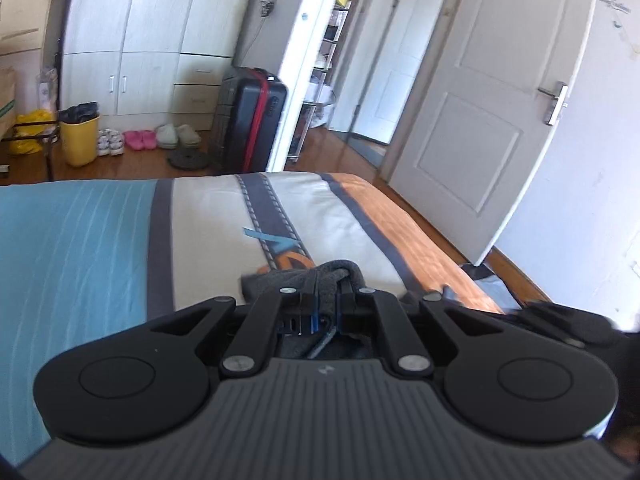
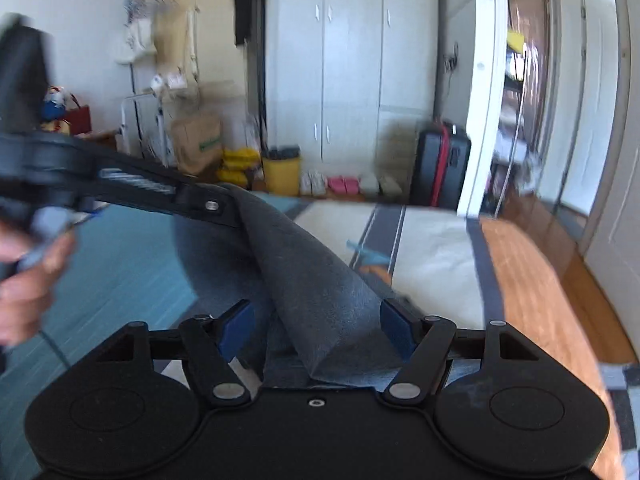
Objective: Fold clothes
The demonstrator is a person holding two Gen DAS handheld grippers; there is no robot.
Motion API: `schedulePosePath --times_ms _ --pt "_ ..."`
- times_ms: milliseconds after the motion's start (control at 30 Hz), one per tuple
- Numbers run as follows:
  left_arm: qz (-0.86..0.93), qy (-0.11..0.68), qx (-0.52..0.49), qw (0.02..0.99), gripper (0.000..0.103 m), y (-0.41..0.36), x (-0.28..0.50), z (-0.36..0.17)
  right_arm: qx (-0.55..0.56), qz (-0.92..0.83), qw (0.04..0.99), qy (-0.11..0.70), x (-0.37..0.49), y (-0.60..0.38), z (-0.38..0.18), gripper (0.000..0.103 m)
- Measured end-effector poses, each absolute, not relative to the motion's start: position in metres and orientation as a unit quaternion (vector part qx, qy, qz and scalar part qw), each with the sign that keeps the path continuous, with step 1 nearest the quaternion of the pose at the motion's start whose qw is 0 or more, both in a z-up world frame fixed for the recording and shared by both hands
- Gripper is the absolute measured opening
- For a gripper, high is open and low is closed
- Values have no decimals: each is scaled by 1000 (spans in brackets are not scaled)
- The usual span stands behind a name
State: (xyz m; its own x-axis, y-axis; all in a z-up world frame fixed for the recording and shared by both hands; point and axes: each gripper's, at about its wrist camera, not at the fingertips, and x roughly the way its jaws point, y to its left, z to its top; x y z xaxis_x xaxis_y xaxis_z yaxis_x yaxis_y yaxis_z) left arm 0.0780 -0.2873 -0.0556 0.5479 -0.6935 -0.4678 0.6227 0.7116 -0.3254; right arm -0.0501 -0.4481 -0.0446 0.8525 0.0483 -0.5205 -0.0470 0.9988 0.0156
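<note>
Clearly the folding is at an early stage: the dark grey garment (image 2: 312,280) is lifted off the bed (image 1: 80,240) rather than lying flat on it, and no neat fold shows anywhere. The left tool (image 1: 327,294) is pinched tight on a bunched edge of the cloth, holding it up above the striped bedspread toward the bed's far edge. From that grip the fabric hangs down in a slanted sheet that passes between the blue pads (image 2: 240,330) of the right tool (image 2: 316,330), whose jaws stand wide apart and press on nothing. I judge the cloth is being raised to shake it out or find a second corner; laying it flat and folding it all remain.
</note>
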Motion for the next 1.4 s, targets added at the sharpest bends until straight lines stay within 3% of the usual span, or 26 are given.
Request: schedulePosePath --times_ms 100,167,200,233,467,533,667,733,800,1033,1233,1267,1300,1400 --pt "-396 298 -76 865 7 -286 64 -58 -6 31 968 250 -42 -444 -45 72" --pt "-406 296 -86 860 7 -284 58 -57 -10 28 969 245 -36 -446 -45 59" --pt "-407 294 -88 860 7 -283 57 -56 -1 24 967 253 -32 -451 -46 27" --pt "-407 292 -89 861 7 -282 55 -55 8 21 965 260 -28 -456 -46 5" --pt "-396 262 -61 878 12 -285 47 -56 130 -76 969 194 -47 -533 -38 4" --pt "-394 279 -61 873 19 -289 53 -65 191 -106 958 186 -54 -564 -46 4" --pt "-393 308 -54 865 27 -298 61 -85 179 -187 941 219 -62 -588 -59 4" --pt "-394 311 -42 864 38 -302 61 -94 189 -200 936 221 -66 -597 -63 4" --pt "-394 313 -24 864 41 -307 63 -103 219 -196 933 209 -72 -607 -64 4" --pt "-399 337 28 852 42 -314 68 -138 259 -218 925 175 -87 -627 -63 4" --pt "-395 304 113 859 42 -328 59 -157 284 -220 918 168 -88 -639 -69 5" --pt "-391 296 125 862 43 -332 59 -159 288 -221 917 168 -88 -641 -70 5" --pt "-385 291 136 865 53 -336 61 -163 292 -221 915 169 -88 -642 -71 5" --pt "-370 297 145 868 55 -344 69 -174 294 -222 913 173 -89 -645 -74 5"
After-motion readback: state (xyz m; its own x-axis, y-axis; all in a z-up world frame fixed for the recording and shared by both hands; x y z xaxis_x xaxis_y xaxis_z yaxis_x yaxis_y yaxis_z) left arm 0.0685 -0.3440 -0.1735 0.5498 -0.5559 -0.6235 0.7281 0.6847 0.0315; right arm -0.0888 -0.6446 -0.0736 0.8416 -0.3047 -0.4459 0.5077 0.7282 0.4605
